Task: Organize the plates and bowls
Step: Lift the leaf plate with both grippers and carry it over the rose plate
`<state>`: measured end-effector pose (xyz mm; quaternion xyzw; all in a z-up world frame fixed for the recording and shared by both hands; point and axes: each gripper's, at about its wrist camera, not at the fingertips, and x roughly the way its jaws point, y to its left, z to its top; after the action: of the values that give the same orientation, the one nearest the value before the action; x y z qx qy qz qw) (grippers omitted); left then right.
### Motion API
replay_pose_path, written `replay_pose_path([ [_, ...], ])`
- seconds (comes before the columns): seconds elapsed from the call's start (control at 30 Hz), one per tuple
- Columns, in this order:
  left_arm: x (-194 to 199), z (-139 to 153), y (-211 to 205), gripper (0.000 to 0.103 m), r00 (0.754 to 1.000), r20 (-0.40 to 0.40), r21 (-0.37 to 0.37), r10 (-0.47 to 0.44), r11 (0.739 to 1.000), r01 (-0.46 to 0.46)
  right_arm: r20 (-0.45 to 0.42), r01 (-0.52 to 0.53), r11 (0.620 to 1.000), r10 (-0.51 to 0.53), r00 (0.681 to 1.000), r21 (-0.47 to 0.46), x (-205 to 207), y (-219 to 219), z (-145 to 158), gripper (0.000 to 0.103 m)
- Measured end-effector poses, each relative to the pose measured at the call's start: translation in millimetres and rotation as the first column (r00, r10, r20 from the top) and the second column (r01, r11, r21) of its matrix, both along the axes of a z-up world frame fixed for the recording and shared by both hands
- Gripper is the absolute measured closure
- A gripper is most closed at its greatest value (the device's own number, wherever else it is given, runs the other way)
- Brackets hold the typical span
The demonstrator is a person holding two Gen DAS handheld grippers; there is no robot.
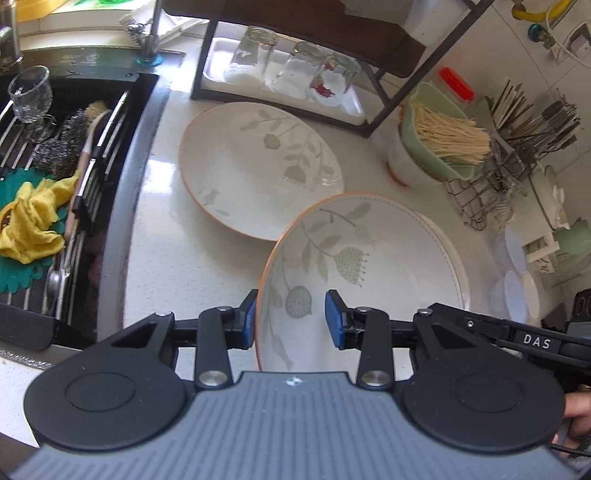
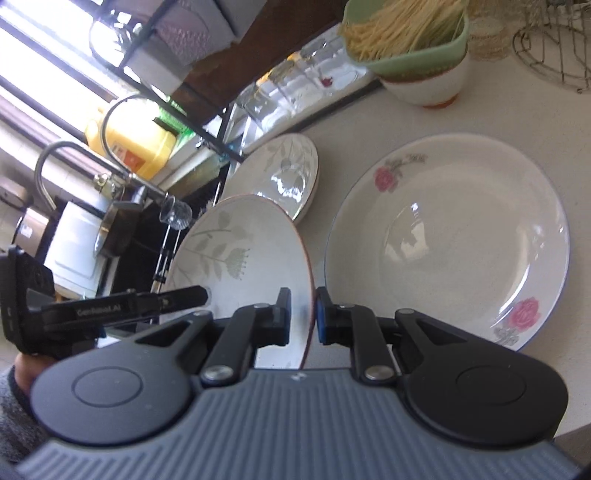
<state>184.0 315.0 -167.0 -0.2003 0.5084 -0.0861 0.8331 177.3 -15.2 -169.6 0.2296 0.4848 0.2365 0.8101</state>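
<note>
A deep leaf-patterned plate with an orange rim (image 1: 351,251) (image 2: 236,251) hangs tilted above the counter, held from two sides. My right gripper (image 2: 301,317) is shut on its rim, which stands edge-on between the pads. My left gripper (image 1: 292,321) straddles the opposite rim, one pad outside the wall and one inside, and grips it. A second leaf-patterned plate (image 1: 258,166) (image 2: 280,173) lies flat on the counter beyond. A white plate with pink roses (image 2: 443,236) lies beside and partly under the held one, with its edge (image 1: 447,243) showing in the left wrist view.
A black sink (image 1: 55,166) with a rack, scourers and a yellow cloth lies to the left, with a faucet (image 2: 74,158) behind it. Upturned glasses (image 1: 295,74) stand on a tray under a dark shelf frame. A green bowl of thin sticks (image 1: 443,144) (image 2: 406,33) and a wire basket (image 1: 491,184) stand at the back right.
</note>
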Motion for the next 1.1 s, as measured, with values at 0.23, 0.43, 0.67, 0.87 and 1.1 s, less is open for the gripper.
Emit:
replay_pose_path([
  [0.23, 6, 4, -11, 0.062, 0.998, -0.015, -0.023, -0.058, 0.998, 0.058, -0.073, 0.103, 0.994, -0.101, 0.992, 0.029, -11, -16, 0, 0.086],
  [0.43, 17, -1, -23, 0.062, 0.998, -0.013, -0.028, -0.059, 0.998, 0.059, -0.096, 0.057, 0.998, -0.057, 0.994, -0.003, -3, -25, -6, 0.086],
  [0.67, 28, -8, -54, 0.062, 0.998, -0.031, -0.041, -0.061, 0.997, 0.06, -0.106, 0.021, 0.998, -0.027, 0.994, -0.063, 18, -49, -5, 0.086],
  [0.87, 41, -23, -75, 0.062, 0.996, -0.066, -0.062, -0.051, 0.997, 0.047, -0.104, -0.008, 0.994, -0.004, 0.995, -0.107, 35, -67, -13, 0.086],
  [1.1, 52, -30, -92, 0.062, 0.996, -0.085, -0.031, -0.032, 0.999, 0.029, -0.113, -0.022, 0.992, 0.008, 0.994, -0.127, 46, -78, -28, 0.086],
])
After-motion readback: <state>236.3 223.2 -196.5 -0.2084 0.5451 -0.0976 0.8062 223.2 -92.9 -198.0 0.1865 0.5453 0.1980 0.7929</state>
